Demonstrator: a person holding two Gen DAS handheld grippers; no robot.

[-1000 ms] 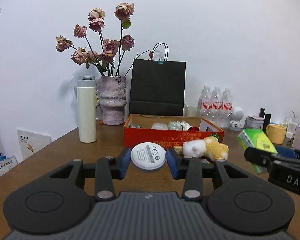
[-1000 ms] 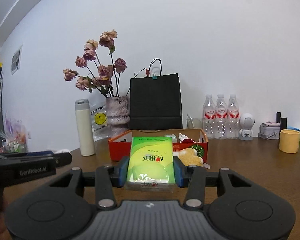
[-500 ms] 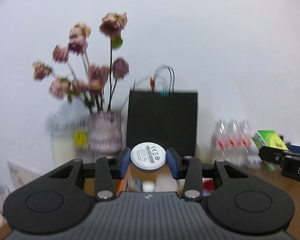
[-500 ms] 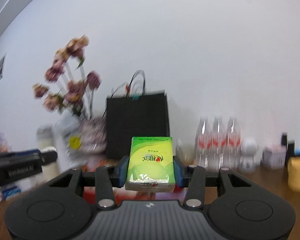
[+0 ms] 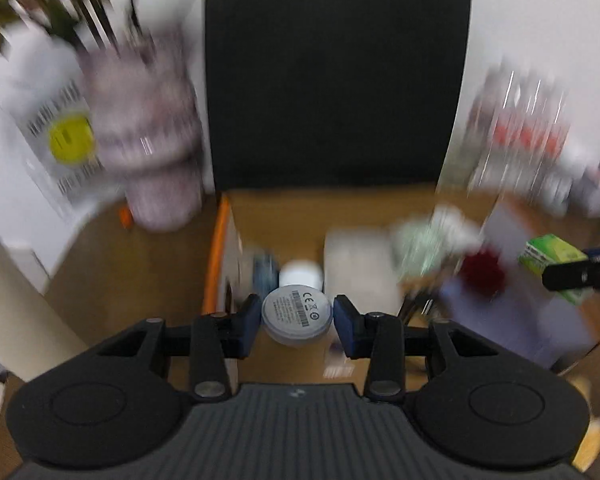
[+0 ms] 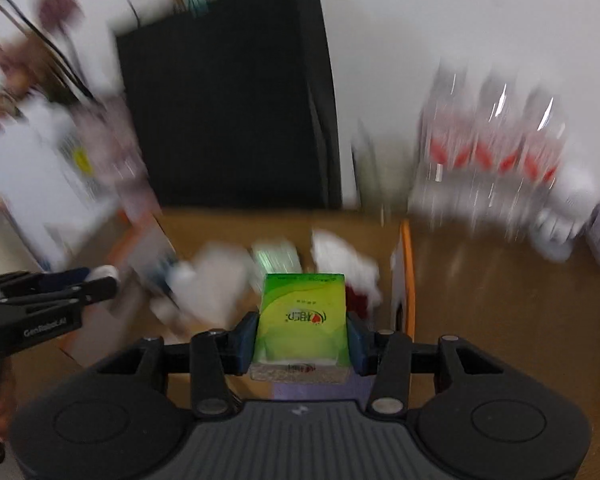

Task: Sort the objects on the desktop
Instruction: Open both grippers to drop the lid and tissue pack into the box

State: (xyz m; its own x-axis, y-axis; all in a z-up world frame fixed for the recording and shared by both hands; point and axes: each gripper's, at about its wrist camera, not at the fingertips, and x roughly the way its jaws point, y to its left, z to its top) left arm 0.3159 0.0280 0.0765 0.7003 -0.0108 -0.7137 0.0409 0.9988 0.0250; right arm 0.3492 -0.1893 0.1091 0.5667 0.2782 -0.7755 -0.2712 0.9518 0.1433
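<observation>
Green tissue pack (image 6: 302, 318) pinched in right tongs (image 6: 302, 338); left tongs (image 5: 297, 320) pinch white disc (image 5: 297, 314).

My left gripper (image 5: 297, 315) points steeply downward, its blue pads clamped on a round white disc (image 5: 297, 312). My right gripper (image 6: 302, 330) tilts down likewise, pads pressed on a green tissue pack (image 6: 302, 320). They hang side by side.

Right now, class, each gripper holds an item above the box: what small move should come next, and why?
Probably lower both a little, then let go. The left gripper grips the round disc and the right gripper the green tissue pack, both above the open box.
</observation>
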